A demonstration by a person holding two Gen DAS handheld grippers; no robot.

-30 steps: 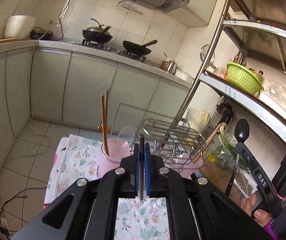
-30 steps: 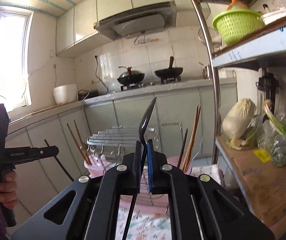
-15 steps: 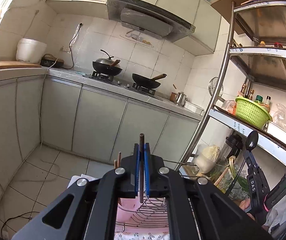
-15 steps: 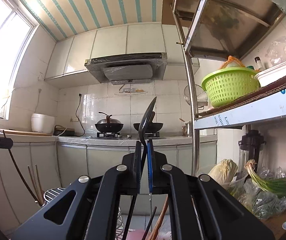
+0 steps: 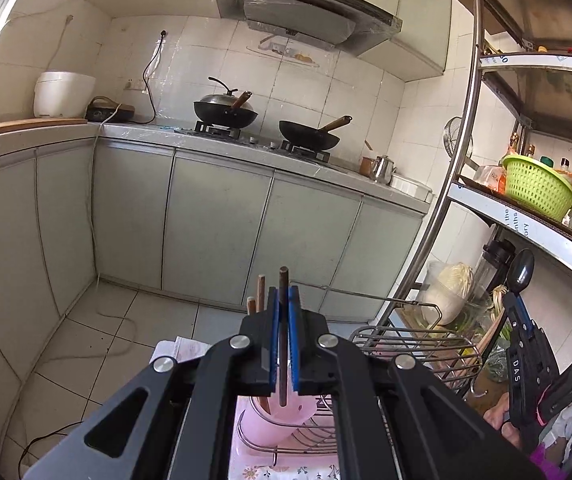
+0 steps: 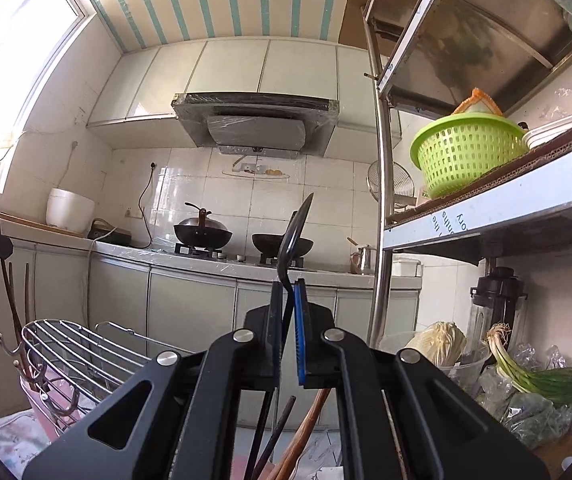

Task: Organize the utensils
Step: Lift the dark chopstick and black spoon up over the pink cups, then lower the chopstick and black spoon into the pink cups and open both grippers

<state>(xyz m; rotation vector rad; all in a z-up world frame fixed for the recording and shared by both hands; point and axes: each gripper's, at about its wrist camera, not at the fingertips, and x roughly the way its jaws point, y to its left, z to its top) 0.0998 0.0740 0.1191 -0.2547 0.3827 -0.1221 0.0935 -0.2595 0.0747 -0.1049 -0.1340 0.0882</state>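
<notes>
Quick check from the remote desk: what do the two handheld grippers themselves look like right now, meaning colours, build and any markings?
Both look alike: matte black angular linkage arms with round silver bolts and cut-out slots. The left gripper has blue pads on both fingers. On the right gripper only one blue pad shows; the other finger looks black. Seen from the left wrist, the right gripper carries white lettering "DAS" and something pink near its grip.

Floral-cloth table (image 5: 281, 472) carries pink tray (image 5: 245, 446) w/ wire rack (image 5: 414, 344) & pink cup (image 5: 281, 416); right shelf (image 6: 498, 204) holds green basket (image 6: 466, 152).
</notes>
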